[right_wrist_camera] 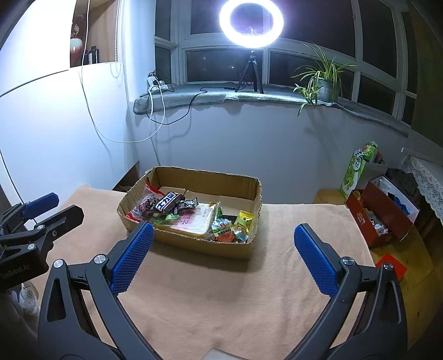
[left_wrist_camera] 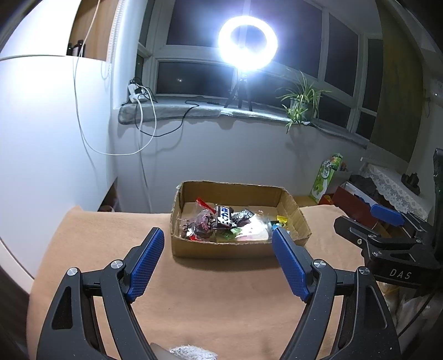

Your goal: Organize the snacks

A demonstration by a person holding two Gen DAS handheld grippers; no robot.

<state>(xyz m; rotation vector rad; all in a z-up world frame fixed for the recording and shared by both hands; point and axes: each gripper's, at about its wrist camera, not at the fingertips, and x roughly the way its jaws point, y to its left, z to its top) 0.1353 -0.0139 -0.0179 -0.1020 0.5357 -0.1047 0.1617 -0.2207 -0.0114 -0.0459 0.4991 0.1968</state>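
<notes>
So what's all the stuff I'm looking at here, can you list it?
cardboard box: one, brown, on the cloth, open-topped
snacks: a mixed pile, many colours, inside the box
cloth: one, tan, covering the table
ring light: one, white, lit, on a tripod on the windowsill
potted plant: one, green, right end of the sill
red box: one, open, right of the table
left tool: blue pads, open, empty
right tool: blue pads, open, empty
</notes>
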